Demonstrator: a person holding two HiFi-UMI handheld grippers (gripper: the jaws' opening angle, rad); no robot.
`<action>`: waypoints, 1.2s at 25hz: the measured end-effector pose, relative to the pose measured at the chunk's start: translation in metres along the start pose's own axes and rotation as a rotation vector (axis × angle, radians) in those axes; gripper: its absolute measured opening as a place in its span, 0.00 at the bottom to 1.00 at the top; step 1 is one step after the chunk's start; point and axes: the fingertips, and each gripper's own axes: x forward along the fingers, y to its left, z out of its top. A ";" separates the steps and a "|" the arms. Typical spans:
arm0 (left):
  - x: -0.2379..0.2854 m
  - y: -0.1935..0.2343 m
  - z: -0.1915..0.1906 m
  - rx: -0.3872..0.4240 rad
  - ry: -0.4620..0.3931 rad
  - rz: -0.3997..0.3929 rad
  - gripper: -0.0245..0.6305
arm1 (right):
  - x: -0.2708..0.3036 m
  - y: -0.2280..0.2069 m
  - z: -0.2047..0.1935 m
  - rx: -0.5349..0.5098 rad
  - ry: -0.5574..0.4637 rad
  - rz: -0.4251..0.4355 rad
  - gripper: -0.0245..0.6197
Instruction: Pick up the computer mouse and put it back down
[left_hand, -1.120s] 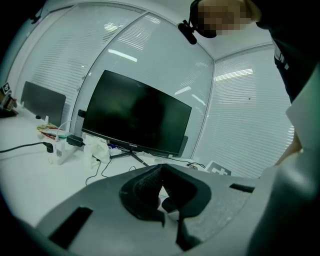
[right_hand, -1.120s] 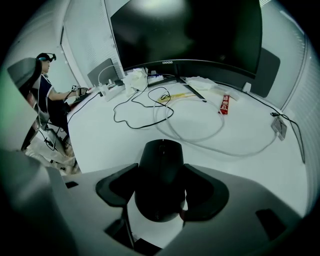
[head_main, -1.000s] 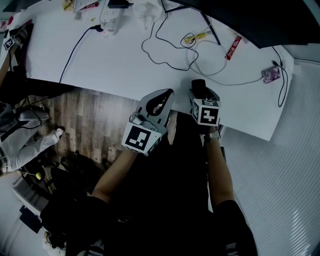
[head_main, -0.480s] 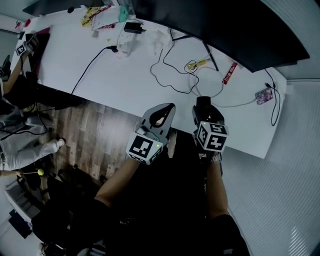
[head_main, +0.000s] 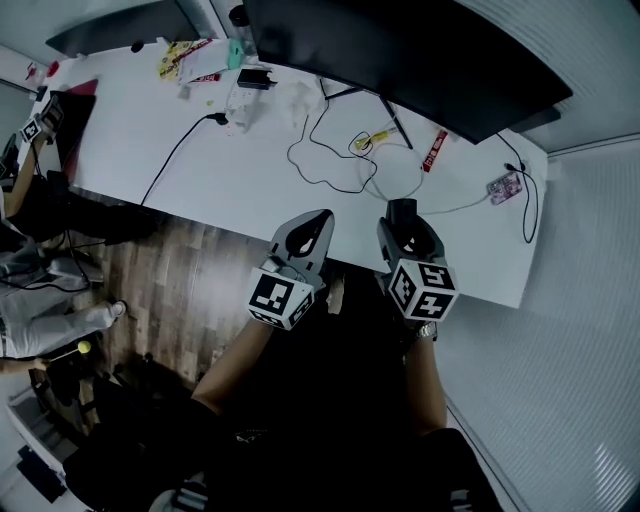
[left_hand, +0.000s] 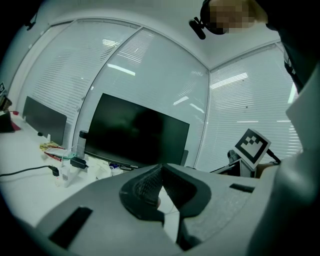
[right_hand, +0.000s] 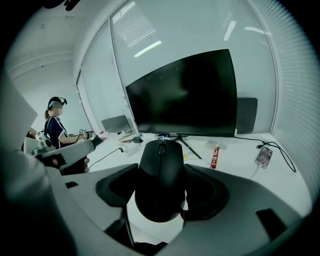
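A black computer mouse (right_hand: 161, 175) sits between the jaws of my right gripper (right_hand: 161, 192), which is shut on its sides. In the head view the mouse (head_main: 402, 212) and right gripper (head_main: 402, 222) hang over the front part of the white desk (head_main: 200, 170). My left gripper (head_main: 310, 232) is beside it, to the left, over the desk's front edge. Its jaws meet at the tip with nothing between them. In the left gripper view, the left gripper (left_hand: 161, 169) is shut and the right gripper's marker cube (left_hand: 252, 145) shows at the right.
A large dark monitor (head_main: 400, 50) stands at the back of the desk. Loose cables (head_main: 330, 150), a red packet (head_main: 433, 150), a phone (head_main: 503, 186) and a power strip (head_main: 240, 100) lie on it. A person (right_hand: 56, 127) sits at the desk's far left end.
The head view has tilted up, so more of the monitor shows. Both grippers keep about the same place over the desk's front edge, and the right one still holds the mouse.
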 end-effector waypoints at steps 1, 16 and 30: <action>-0.002 -0.003 0.001 0.002 0.000 -0.002 0.05 | -0.006 0.001 0.001 0.002 -0.008 0.003 0.48; -0.019 -0.039 0.044 0.058 -0.062 -0.035 0.05 | -0.078 0.008 0.029 -0.003 -0.152 -0.006 0.48; -0.023 -0.079 0.114 0.158 -0.173 -0.109 0.05 | -0.157 -0.004 0.086 -0.061 -0.344 -0.047 0.48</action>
